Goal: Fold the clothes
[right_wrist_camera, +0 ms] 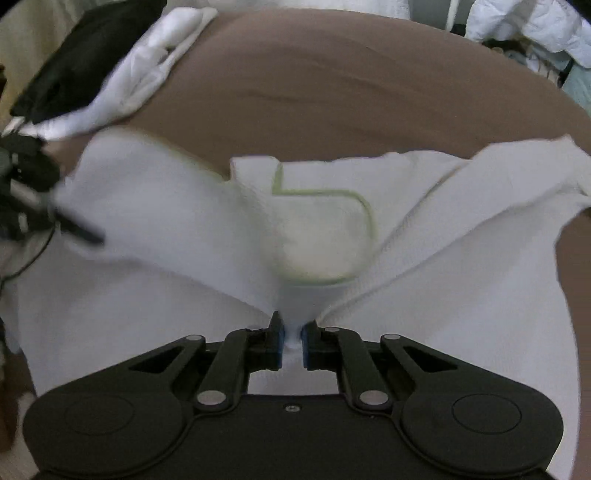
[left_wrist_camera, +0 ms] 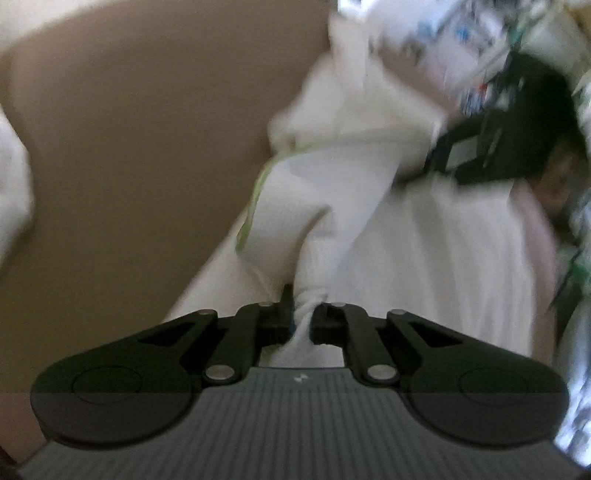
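Note:
A white garment (right_wrist_camera: 424,236) with a light green trim around its neckline (right_wrist_camera: 354,199) lies spread on a brown surface (right_wrist_camera: 332,85). My right gripper (right_wrist_camera: 292,334) is shut on a bunched edge of it just below the neckline. In the left wrist view the same white garment (left_wrist_camera: 369,206) stretches away, and my left gripper (left_wrist_camera: 303,317) is shut on a twisted pinch of its fabric. The other gripper (left_wrist_camera: 495,147) shows as a dark blur at the upper right of that view. Both views are motion-blurred.
A folded white cloth (right_wrist_camera: 147,70) and a black item (right_wrist_camera: 81,55) lie at the far left of the brown surface. White bedding (right_wrist_camera: 532,26) is piled at the far right. More white cloth (left_wrist_camera: 11,184) sits at the left edge.

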{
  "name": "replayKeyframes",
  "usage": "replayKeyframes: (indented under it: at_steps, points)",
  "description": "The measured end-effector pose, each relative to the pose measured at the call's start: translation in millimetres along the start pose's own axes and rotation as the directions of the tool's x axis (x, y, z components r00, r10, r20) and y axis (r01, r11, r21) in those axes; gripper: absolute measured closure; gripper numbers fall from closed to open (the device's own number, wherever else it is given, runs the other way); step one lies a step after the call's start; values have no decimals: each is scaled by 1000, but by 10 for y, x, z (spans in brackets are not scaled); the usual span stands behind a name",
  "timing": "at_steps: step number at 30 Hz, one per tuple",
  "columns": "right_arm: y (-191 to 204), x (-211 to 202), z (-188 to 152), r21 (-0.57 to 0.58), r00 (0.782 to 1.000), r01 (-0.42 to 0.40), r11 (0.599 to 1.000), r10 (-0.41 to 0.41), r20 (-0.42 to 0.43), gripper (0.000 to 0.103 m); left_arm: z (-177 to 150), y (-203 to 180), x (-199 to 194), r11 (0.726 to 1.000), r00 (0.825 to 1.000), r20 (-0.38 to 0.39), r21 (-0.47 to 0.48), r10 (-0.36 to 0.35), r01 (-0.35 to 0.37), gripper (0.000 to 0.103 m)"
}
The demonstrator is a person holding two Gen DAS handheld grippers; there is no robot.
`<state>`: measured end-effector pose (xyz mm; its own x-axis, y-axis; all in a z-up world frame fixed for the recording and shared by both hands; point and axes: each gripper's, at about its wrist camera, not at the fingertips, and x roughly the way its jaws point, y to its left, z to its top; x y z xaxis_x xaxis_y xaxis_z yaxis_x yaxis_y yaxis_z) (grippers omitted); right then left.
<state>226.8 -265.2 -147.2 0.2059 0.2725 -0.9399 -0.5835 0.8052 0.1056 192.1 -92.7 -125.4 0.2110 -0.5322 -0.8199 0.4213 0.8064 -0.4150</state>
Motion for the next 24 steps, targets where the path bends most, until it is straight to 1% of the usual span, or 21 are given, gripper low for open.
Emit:
replayKeyframes:
  at_steps: [2,3,4,5,6,7,8,9,10,12,14,15,16,17,18,19,20,21,22,23,24]
  points:
    - [2,-152,67,6,999,-1,1000,1,54,88,-8,-17,17,1000,1000,-3,9,8,-8,95]
    - [1,-237,107,9,996,-4,1000,3,86,86,-12,-25,26,1000,1000,-4,14,12,-12,95]
    - [-14,-342,154,19,991,-24,1000,21,135,83,-16,-33,34,1000,1000,-6,18,17,-17,93]
    - [-40,-461,207,34,980,-57,998,49,193,72,-20,-41,43,1000,1000,-7,23,21,-21,93]
    - [-78,-571,261,53,964,-95,994,78,254,64,-23,-50,51,999,1000,-9,28,25,-25,93]
    - [-125,-656,317,78,945,-129,989,99,311,61,-27,-58,60,999,1000,-10,32,29,-29,93]
    - [-162,-688,383,103,933,-149,983,105,345,58,-31,-66,68,999,999,-11,37,33,-33,93]
    - [-192,-693,455,129,925,-162,978,105,366,57,-35,-75,77,998,999,-13,41,38,-37,93]
    - [-186,-653,510,144,931,-137,980,79,355,57,-39,-83,85,998,999,-14,46,42,-41,93]
    - [-128,-512,595,154,957,-38,987,-8,290,56,-47,-99,102,997,999,-16,55,50,-49,93]
    - [-88,-290,612,153,975,72,986,-102,197,55,-55,-116,119,996,998,-19,65,59,-57,93]
    - [-108,-191,583,170,981,96,981,-123,153,55,-54,-112,115,996,998,-12,65,64,-63,93]
    - [-129,-115,539,195,985,86,977,-113,134,55,-38,-70,69,996,997,18,52,74,-75,93]
    - [-144,-51,493,222,988,60,973,-90,128,58,-21,-28,24,996,995,49,38,84,-86,93]
    - [-89,-63,462,214,982,55,975,-92,168,93,-5,14,-22,995,992,79,24,95,-97,93]
    - [14,-128,442,183,966,65,981,-108,236,98,11,57,-67,994,988,109,10,106,-107,93]
    - [116,-192,422,153,945,77,985,-121,305,99,27,99,-113,993,983,139,-5,117,-117,93]
    - [311,-320,440,88,907,134,987,-158,390,99,43,141,-158,992,977,169,-20,128,-127,93]
    - [566,-489,484,7,849,226,974,-200,488,99,59,183,-204,990,970,198,-35,140,-135,93]
    - [805,-639,556,-71,803,299,952,-210,558,99,75,225,-249,988,962,227,-51,152,-144,93]
    - [968,-738,642,-136,782,340,931,-199,591,99,92,267,-294,986,953,255,-67,164,-152,93]
